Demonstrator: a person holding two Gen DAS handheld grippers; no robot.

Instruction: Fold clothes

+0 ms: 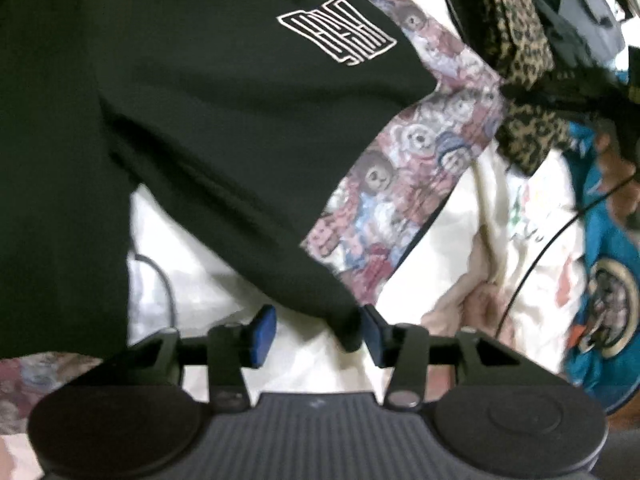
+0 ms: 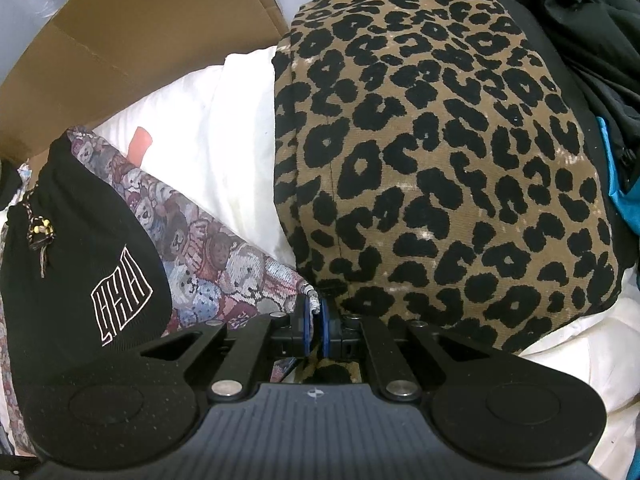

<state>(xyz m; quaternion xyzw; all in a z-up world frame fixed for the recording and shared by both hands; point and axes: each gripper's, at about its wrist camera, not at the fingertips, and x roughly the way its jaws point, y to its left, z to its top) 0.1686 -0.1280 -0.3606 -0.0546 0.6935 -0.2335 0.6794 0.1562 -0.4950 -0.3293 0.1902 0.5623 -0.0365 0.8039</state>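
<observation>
While the right gripper [image 2: 315, 320] pinches the teddy-print cloth's [image 2: 208, 264] corner, the left gripper [image 1: 320, 330] stands half-open, the black garment's [image 1: 224, 128] hem between its fingers.

left wrist: close, steeply down | right wrist: likewise | shared: black garment [image 1: 200, 120], seemingly

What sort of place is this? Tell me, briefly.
Probably a bedroom or laundry corner at home: loose clothes heaped on white bedding, among them a leopard-print garment and a black garment, with a cardboard box behind.
</observation>
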